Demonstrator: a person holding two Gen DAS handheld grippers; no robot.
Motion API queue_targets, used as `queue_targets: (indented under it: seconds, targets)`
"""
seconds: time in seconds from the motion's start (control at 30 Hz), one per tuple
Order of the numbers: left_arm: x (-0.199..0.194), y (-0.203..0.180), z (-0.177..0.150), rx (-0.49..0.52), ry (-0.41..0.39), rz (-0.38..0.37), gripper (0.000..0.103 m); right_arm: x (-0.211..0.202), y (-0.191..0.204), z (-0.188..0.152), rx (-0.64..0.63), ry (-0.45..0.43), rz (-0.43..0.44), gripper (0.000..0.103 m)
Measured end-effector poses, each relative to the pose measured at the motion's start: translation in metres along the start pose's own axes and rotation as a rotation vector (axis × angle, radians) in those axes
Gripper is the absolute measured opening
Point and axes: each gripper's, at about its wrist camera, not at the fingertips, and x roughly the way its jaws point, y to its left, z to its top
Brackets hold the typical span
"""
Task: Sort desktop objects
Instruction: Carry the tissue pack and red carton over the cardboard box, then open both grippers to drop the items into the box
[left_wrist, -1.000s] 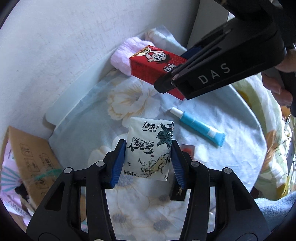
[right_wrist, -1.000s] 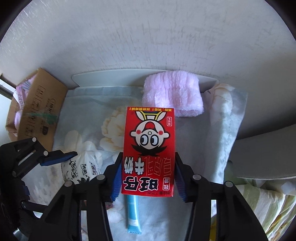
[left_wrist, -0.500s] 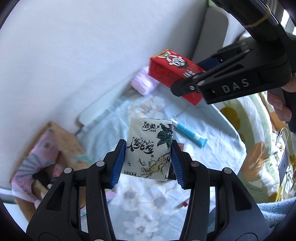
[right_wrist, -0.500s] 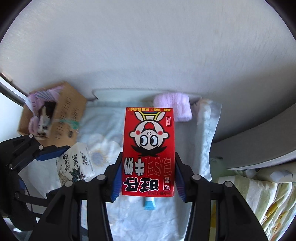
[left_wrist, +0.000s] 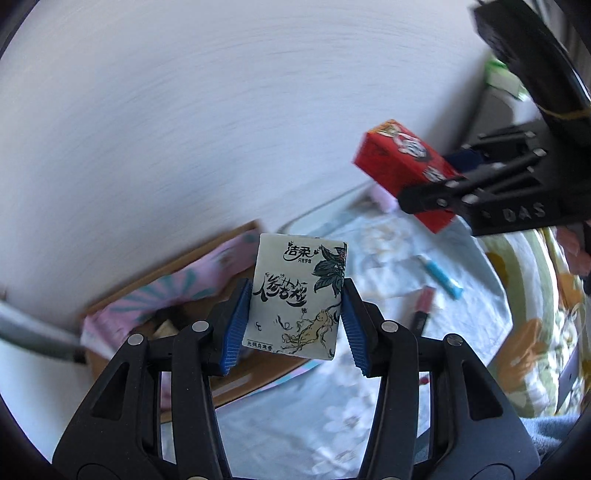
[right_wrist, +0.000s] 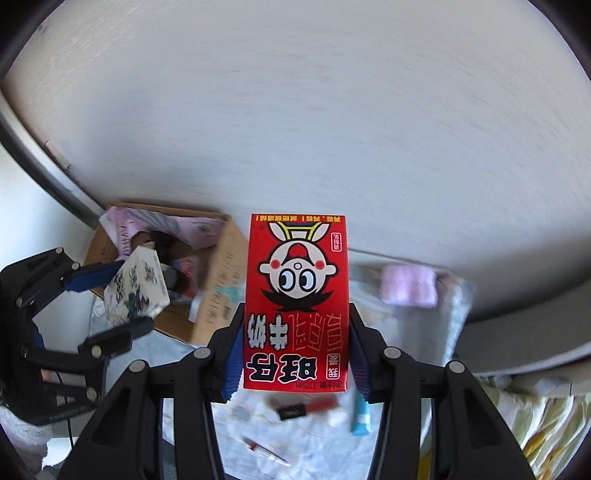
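My left gripper (left_wrist: 293, 323) is shut on a white tissue pack (left_wrist: 297, 299) with black ink drawings, held in the air above an open cardboard box (left_wrist: 177, 295). My right gripper (right_wrist: 295, 354) is shut on a red milk carton (right_wrist: 297, 302) with a cartoon face, held high over the table. The carton also shows in the left wrist view (left_wrist: 402, 177), to the upper right. The tissue pack and left gripper show in the right wrist view (right_wrist: 135, 290), left of the carton, over the box (right_wrist: 207, 266).
A floral cloth (left_wrist: 388, 369) covers the table. On it lie a blue tube (left_wrist: 439, 273), a red and black lipstick (right_wrist: 306, 406), a thin red pen (right_wrist: 264, 450) and a pink towel (right_wrist: 408, 290). A white wall stands behind. The box holds pink patterned items.
Both grippers have risen well above the table with their objects. The left gripper has swung left, so the tissue pack is now over the cardboard box.
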Motion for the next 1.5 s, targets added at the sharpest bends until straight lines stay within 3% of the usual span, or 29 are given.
queue_targets:
  seconds: [0.27, 0.43, 0.7, 0.9, 0.97, 1.0, 1.03, 1.07, 1.1, 1.13, 1.27, 1.5]
  targets:
    - [0.003, 0.095, -0.028, -0.186, 0.036, 0.090, 0.045, 0.031, 0.064, 0.025, -0.084, 0.023, 0.058, 0.045]
    - [0.017, 0.140, -0.053, -0.270, 0.079, 0.125, 0.045, 0.072, 0.106, 0.032, -0.129, 0.071, 0.085, 0.045]
    - [0.034, 0.179, -0.090, -0.357, 0.138, 0.146, 0.045, 0.134, 0.174, 0.027, -0.200, 0.161, 0.130, 0.045]
    - [0.044, 0.189, -0.103, -0.369, 0.156, 0.138, 0.045, 0.154, 0.198, 0.032, -0.231, 0.180, 0.140, 0.045]
    - [0.043, 0.191, -0.105, -0.386, 0.153, 0.122, 0.056, 0.156, 0.203, 0.033, -0.247, 0.182, 0.133, 0.045]
    - [0.044, 0.194, -0.106, -0.407, 0.164, 0.113, 0.092, 0.157, 0.207, 0.034, -0.268, 0.181, 0.124, 0.045]
    - [0.045, 0.196, -0.108, -0.428, 0.175, 0.098, 0.103, 0.157, 0.210, 0.034, -0.291, 0.173, 0.120, 0.051]
    - [0.043, 0.199, -0.109, -0.444, 0.162, 0.070, 0.103, 0.157, 0.212, 0.033, -0.303, 0.165, 0.114, 0.079]
    - [0.041, 0.201, -0.110, -0.455, 0.157, 0.038, 0.103, 0.157, 0.213, 0.032, -0.311, 0.167, 0.089, 0.097]
    - [0.040, 0.202, -0.110, -0.461, 0.159, 0.034, 0.103, 0.156, 0.212, 0.031, -0.323, 0.160, 0.082, 0.102]
    - [0.030, 0.203, -0.105, -0.452, 0.118, 0.081, 0.103, 0.152, 0.203, 0.028, -0.294, 0.161, 0.173, 0.103]
    - [0.018, 0.206, -0.098, -0.500, 0.083, 0.046, 0.103, 0.138, 0.197, 0.022, -0.295, 0.101, 0.162, 0.103]
